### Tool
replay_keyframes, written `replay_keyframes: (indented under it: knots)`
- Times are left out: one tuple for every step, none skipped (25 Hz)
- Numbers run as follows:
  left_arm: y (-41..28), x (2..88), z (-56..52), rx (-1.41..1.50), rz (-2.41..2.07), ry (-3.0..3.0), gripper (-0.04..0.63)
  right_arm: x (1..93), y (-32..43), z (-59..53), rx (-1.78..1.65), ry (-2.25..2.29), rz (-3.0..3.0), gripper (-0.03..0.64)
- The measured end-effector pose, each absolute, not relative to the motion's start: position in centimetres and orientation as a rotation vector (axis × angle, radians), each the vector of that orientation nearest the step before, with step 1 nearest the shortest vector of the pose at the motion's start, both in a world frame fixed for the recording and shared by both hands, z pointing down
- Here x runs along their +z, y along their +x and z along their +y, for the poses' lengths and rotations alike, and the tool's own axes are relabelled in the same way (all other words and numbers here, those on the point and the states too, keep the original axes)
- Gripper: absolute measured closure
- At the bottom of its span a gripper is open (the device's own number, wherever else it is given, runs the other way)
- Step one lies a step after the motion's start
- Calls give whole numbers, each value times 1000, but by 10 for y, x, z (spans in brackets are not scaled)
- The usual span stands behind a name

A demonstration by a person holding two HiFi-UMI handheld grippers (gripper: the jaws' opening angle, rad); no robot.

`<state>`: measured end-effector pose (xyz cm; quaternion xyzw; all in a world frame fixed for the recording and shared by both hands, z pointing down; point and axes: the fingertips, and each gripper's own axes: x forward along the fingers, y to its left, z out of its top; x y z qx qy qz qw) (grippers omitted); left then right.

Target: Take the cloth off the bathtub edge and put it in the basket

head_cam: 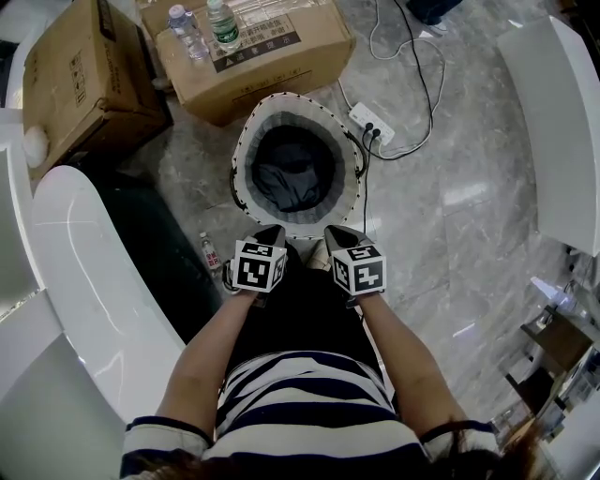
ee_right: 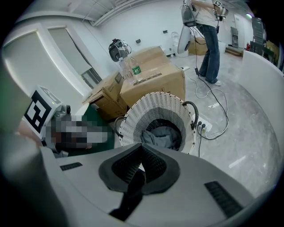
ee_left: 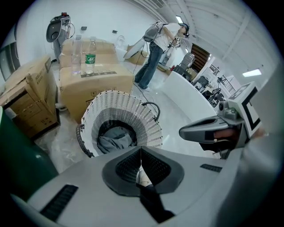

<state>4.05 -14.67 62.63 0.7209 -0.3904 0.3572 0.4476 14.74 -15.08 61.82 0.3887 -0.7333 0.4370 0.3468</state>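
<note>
A grey cloth point(head_cam: 292, 178) lies crumpled at the bottom of the white wicker basket point(head_cam: 246, 150) on the floor. It also shows in the left gripper view as the cloth point(ee_left: 116, 138) inside the basket point(ee_left: 133, 111), and in the right gripper view as the cloth point(ee_right: 163, 135) inside the basket point(ee_right: 146, 111). My left gripper point(head_cam: 272, 232) and right gripper point(head_cam: 339, 234) hover side by side just short of the basket's near rim, both shut with nothing in them. The white bathtub edge point(head_cam: 89, 272) curves along the left, bare.
Cardboard boxes point(head_cam: 253, 47) with water bottles point(head_cam: 223, 23) stand beyond the basket, another box point(head_cam: 80, 80) at far left. A power strip point(head_cam: 372, 122) with cables lies right of the basket. A small bottle point(head_cam: 210, 253) lies by the tub. A person point(ee_left: 155, 48) stands far off.
</note>
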Motion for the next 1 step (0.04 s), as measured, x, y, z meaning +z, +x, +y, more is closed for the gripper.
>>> replay_keyframes:
  knots:
    - [40,626,-147,883,-966,1784,575,618,146,-151,1133,1008,-1903,591]
